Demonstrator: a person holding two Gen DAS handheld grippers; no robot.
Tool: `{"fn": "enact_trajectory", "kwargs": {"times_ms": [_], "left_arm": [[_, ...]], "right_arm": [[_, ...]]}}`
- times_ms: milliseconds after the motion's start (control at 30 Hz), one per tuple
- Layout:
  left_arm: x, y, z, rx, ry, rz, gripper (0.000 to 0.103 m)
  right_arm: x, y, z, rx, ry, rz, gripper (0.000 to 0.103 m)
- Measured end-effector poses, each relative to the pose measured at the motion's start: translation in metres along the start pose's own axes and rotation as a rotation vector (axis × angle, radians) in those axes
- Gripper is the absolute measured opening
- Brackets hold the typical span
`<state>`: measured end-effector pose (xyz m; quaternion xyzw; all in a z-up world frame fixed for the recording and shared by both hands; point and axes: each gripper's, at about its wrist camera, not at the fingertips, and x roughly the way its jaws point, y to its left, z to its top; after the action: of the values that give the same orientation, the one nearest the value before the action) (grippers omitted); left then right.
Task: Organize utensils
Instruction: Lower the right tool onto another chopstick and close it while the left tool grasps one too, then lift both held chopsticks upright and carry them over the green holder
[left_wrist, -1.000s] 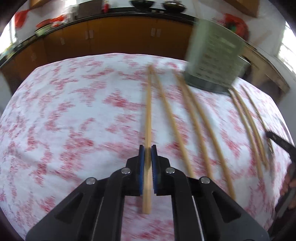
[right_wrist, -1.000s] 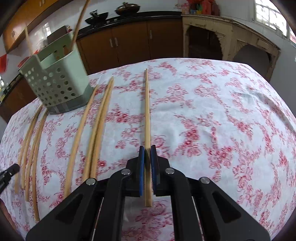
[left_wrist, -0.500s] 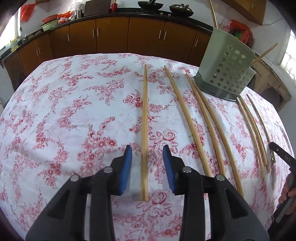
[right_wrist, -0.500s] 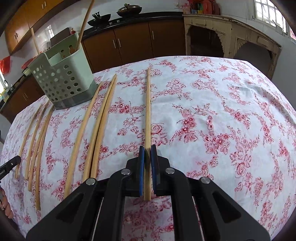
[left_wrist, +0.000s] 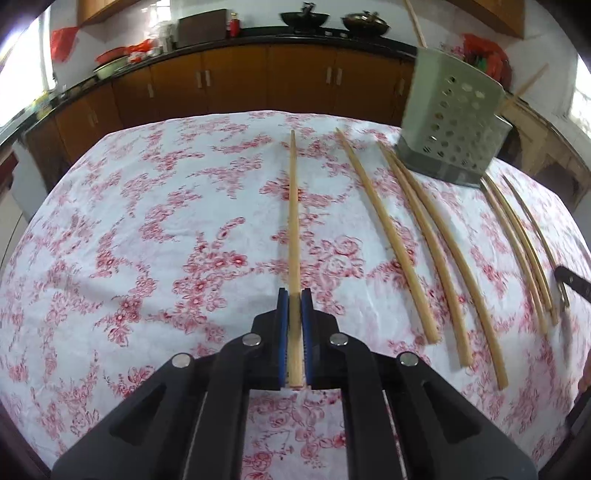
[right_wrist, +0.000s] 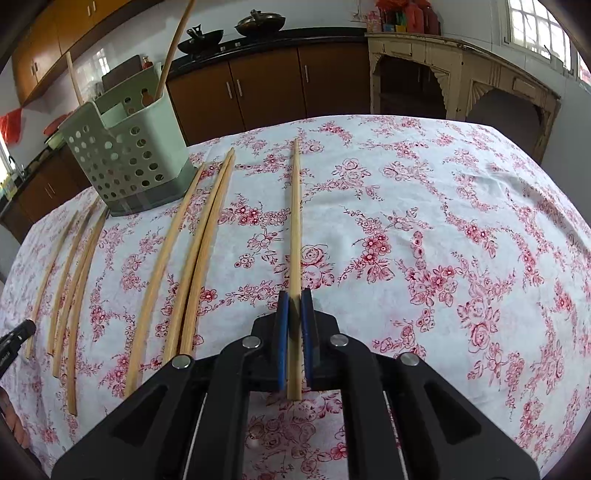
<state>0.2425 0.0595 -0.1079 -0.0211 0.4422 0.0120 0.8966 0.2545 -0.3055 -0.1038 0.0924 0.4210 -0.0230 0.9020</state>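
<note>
In the left wrist view, the left gripper (left_wrist: 294, 299) has just closed its jaws and now pinches the near end of a wooden chopstick (left_wrist: 293, 221) between its blue pads (left_wrist: 283, 332); the stick runs straight away from the fingers over the floral tablecloth (left_wrist: 147, 229). To its right six more chopsticks lie on the cloth: a single one (left_wrist: 388, 236), then a close pair (left_wrist: 439, 254), then a group of three (left_wrist: 521, 243) near the right edge. A pale green perforated utensil holder (left_wrist: 452, 118) stands at the far ends of the pair, with two sticks rising out of it. The tip of the other tool (left_wrist: 572, 286) shows at the far right edge, well apart from this one. In the right wrist view, the right gripper (right_wrist: 294, 299) is clamped on the near end of another chopstick (right_wrist: 294, 221), which also points straight ahead across the cloth (right_wrist: 443, 240). To its left lie a touching pair (right_wrist: 207, 251), a single stick (right_wrist: 162, 273) just beside them, and three thinner ones (right_wrist: 74, 280) further left. The utensil holder (right_wrist: 125, 155) stands at the back left with two sticks upright in it. Brown cabinets (right_wrist: 266, 85) line the wall behind.
</note>
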Motion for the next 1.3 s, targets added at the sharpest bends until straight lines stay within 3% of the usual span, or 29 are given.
{"fn": "enact_trajectory", "kwargs": {"times_ms": [167,600,1000,1300], "left_arm": [[-0.009,0.005,0.011,0.019,0.027,-0.039,0.008],[-0.066,0.002,0.047,0.082,-0.113,-0.060,0.008],[-0.121,0.015,0.080,0.004,-0.327,-0.103,0.008],[-0.139,0.019,0.091,-0.042,-0.395,-0.120,0.008]], "right_arm": [[-0.022,0.001,0.006,-0.014,-0.063,-0.006,0.007],[-0.072,0.001,0.028,-0.033,-0.213,0.015,0.007],[-0.114,0.003,0.048,-0.022,-0.388,0.060,0.007],[-0.136,0.001,0.062,0.009,-0.480,0.099,0.007]]}}
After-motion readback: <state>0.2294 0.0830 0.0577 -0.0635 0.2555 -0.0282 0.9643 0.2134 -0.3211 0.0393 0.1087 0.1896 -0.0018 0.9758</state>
